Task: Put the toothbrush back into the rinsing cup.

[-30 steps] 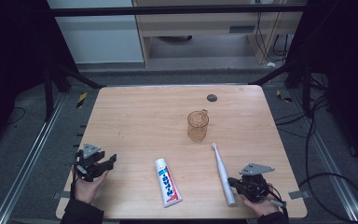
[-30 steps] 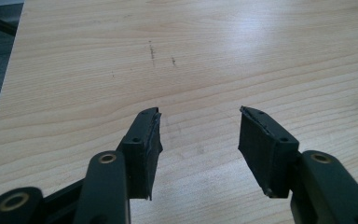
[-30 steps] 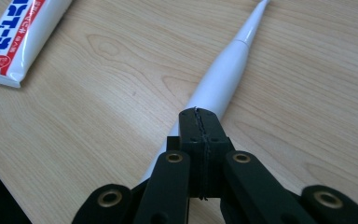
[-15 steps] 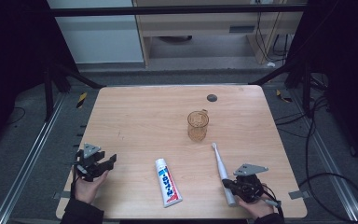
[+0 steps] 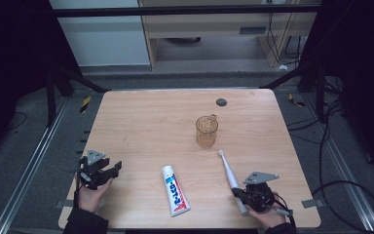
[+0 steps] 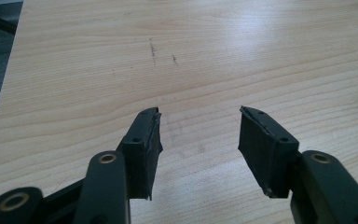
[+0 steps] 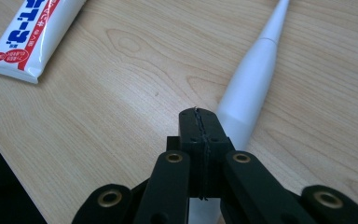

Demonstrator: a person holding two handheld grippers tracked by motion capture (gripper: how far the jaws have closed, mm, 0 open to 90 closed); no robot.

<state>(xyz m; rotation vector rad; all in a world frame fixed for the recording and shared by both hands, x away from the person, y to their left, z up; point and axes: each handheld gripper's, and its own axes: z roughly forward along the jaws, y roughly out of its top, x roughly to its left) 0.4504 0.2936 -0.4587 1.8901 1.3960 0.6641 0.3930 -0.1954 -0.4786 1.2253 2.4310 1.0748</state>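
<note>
1. High view. The table (image 5: 141,122) carries four items: an amber cup (image 5: 207,131) standing upright right of centre, a dark round spot (image 5: 221,102) near the far edge, a toothpaste tube (image 5: 175,190) lying flat toward the near edge, and a white electric toothbrush (image 5: 231,178) lying flat, head toward the cup. The right gripper (image 5: 246,195) sits at the handle end of the toothbrush; the left gripper (image 5: 112,169) rests near the table's left edge, well apart from every item. Judgement: work is at its start. Nothing is lifted, and the cup appears empty.

2. Left gripper view. The left gripper (image 6: 199,135) has its jaws spread wide with nothing between them, over bare wood. Open room lies ahead and to both sides; the table's left edge runs close by.

3. Right gripper view. The right gripper (image 7: 200,140) has its jaws pressed together, empty, tips just beside the toothbrush (image 7: 249,93) handle; whether they touch it I cannot tell. The toothpaste tube (image 7: 32,35) lies well clear. Judgement: the jaws must open before any grasp. The near table edge is close behind this gripper, so room for moving lies forward, toward the cup.
</note>
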